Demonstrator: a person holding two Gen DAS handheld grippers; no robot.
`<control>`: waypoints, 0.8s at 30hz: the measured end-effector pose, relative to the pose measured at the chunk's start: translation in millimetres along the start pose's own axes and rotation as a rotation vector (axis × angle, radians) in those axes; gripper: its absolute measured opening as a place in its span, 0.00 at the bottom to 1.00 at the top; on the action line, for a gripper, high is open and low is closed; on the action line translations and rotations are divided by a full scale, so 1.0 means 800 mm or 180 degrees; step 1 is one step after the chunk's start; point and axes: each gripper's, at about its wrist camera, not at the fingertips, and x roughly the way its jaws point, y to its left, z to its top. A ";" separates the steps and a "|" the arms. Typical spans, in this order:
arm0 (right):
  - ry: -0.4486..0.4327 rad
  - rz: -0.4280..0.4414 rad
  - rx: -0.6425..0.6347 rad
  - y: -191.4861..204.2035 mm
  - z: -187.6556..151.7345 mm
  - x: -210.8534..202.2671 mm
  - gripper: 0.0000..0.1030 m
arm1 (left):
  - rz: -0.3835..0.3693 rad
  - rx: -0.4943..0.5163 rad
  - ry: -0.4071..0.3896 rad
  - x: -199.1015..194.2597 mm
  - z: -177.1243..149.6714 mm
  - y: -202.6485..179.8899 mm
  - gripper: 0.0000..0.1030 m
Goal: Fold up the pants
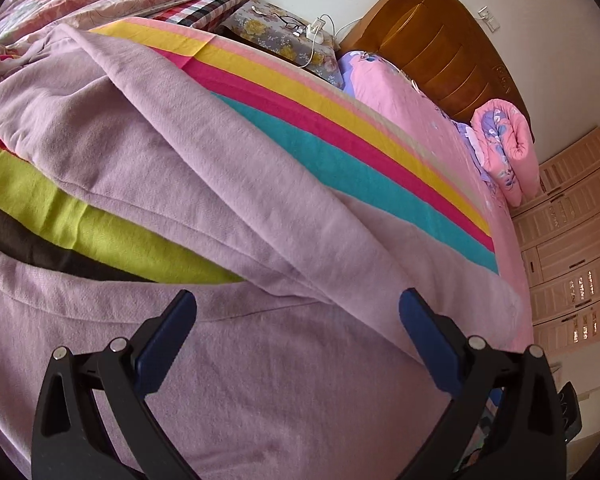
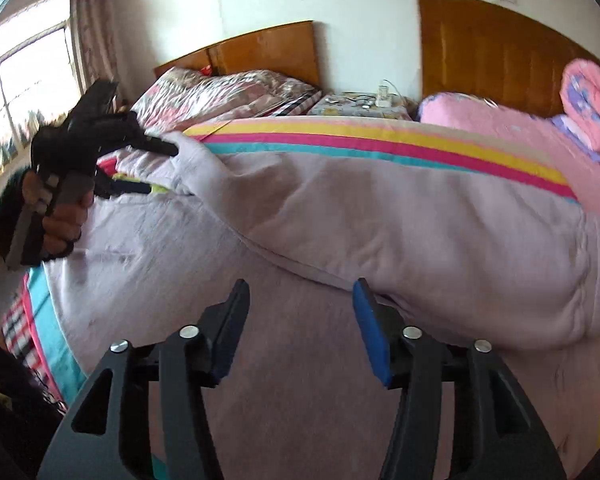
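Lilac fleece pants [image 1: 204, 184] lie spread across a rainbow-striped blanket [image 1: 340, 152] on the bed. Just above the cloth, the left gripper [image 1: 298, 300] hangs with jaws wide apart and empty. Nearer, the right gripper [image 2: 300, 284] hovers over the pants, jaws parted, holding nothing.

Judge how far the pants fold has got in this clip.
Done: one lilac leg lies laid over the pants on the striped blanket. In hand: nothing gripped; the left tool and right tool are both open above the cloth. Left: folding the length into a compact stack.
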 end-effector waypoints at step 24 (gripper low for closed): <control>-0.0481 -0.0197 0.2076 -0.158 -0.015 0.008 0.20 | -0.0209 -0.0768 0.0028 -0.012 0.062 0.057 0.98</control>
